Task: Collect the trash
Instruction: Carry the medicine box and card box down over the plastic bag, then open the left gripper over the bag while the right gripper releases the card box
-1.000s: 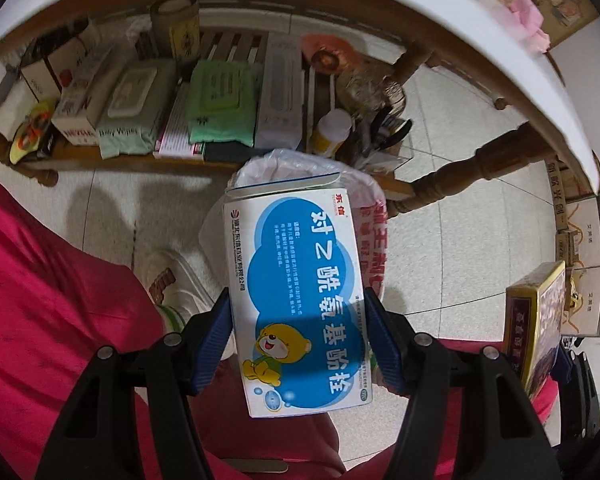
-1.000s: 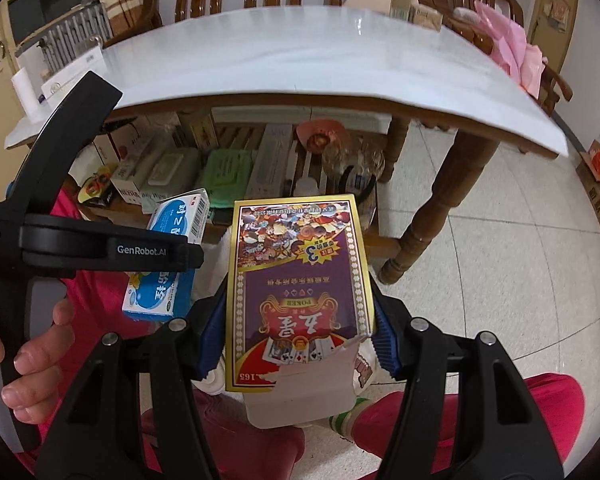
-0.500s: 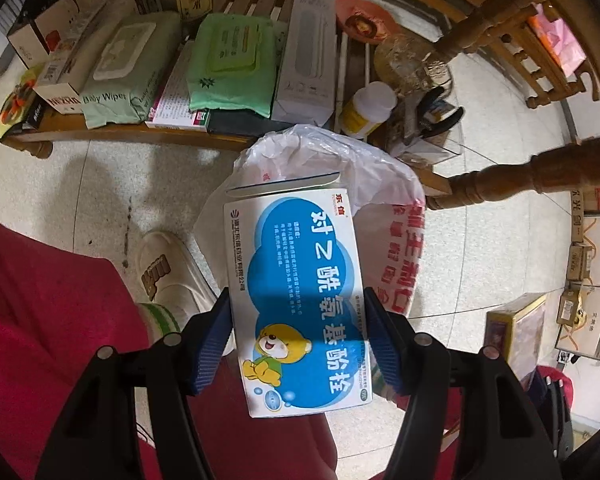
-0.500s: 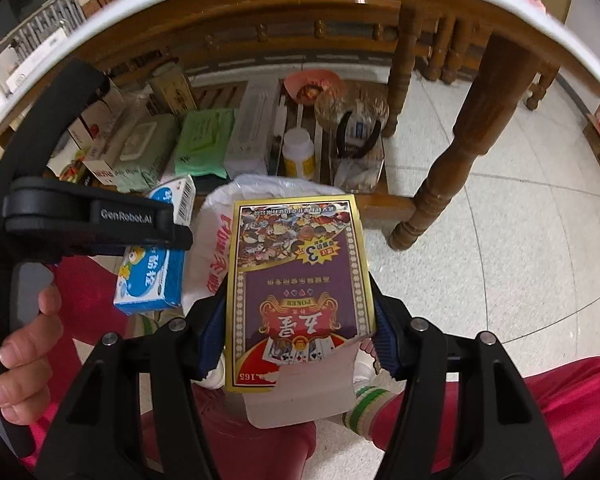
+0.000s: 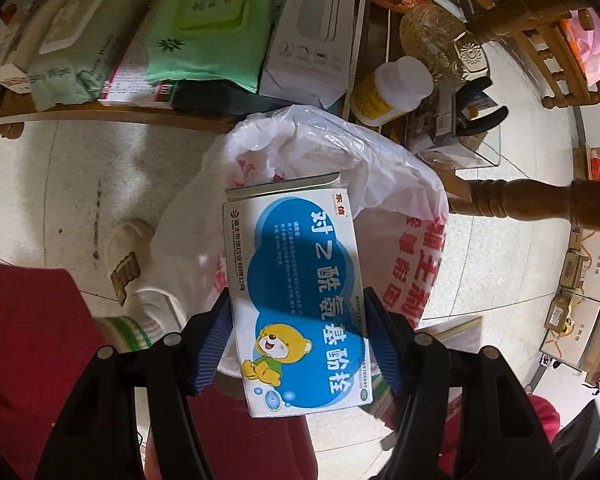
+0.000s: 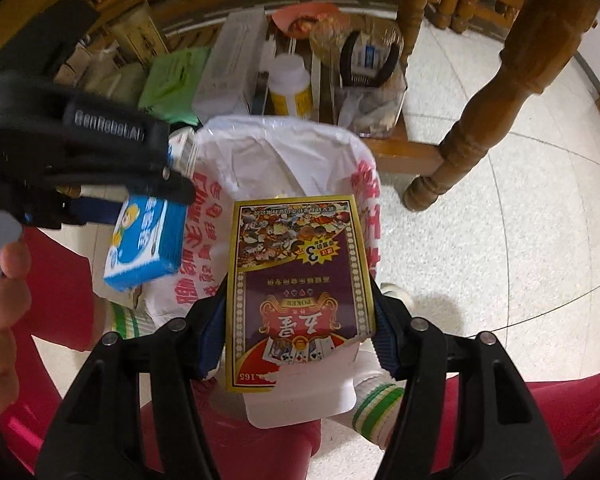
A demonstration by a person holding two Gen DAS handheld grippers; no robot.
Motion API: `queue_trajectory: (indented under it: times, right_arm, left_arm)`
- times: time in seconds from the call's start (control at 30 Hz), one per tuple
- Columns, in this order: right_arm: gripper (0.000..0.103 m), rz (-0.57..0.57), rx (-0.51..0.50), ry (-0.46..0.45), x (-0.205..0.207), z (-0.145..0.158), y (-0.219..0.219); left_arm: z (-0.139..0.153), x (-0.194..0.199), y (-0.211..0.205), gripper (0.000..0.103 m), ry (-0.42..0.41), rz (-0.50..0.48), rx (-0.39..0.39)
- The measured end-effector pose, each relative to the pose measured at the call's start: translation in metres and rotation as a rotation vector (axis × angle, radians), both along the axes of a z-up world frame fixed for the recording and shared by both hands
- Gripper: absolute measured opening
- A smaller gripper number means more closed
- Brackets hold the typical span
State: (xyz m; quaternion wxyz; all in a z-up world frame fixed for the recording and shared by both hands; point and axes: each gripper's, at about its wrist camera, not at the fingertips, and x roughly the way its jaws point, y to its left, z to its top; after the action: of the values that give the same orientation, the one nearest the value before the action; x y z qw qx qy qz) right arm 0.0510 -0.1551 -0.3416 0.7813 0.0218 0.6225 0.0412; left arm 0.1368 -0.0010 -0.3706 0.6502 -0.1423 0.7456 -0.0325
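boxes — 2 | bag — 1 | bottle — 1

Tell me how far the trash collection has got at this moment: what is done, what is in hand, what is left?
Done: both items are picked up. In hand: the left gripper is shut on the blue medicine box, the right gripper on the poker card box, both above the open white plastic bag on the floor. Left: neither box is released into the bag yet. Whether the bag already holds trash cannot be told.
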Motion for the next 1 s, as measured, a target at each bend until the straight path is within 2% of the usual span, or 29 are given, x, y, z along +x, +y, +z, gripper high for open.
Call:
queue_trajectory:
  times: [0.33, 0.73, 0.8, 0.9, 1.0]
  right_arm:
    - [0.06, 0.027, 0.01, 0.071, 0.01, -0.035, 0.012]
    - [0.06, 0.037, 0.006, 0.105, 0.025, -0.059, 0.021]
    - [0.06, 0.033, 0.023, 0.112, 0.026, -0.062, 0.021]
    - [0.069, 0.012, 0.06, 0.121, 0.028, -0.064, 0.019]
    - [0.07, 0.002, 0.053, 0.118, 0.029, -0.064, 0.016]
  left_arm:
    - [-0.033, 0.02, -0.003, 0.062, 0.062, 0.029, -0.023]
    - [-0.051, 0.026, 0.0, 0.062, 0.092, 0.019, -0.016]
    - [-0.053, 0.028, -0.001, 0.063, 0.087, 0.016, -0.012]
    - [-0.058, 0.029, -0.001, 0.073, 0.108, 0.017, -0.015]
    - [-0.061, 0.029, -0.001, 0.078, 0.113, 0.021, -0.013]
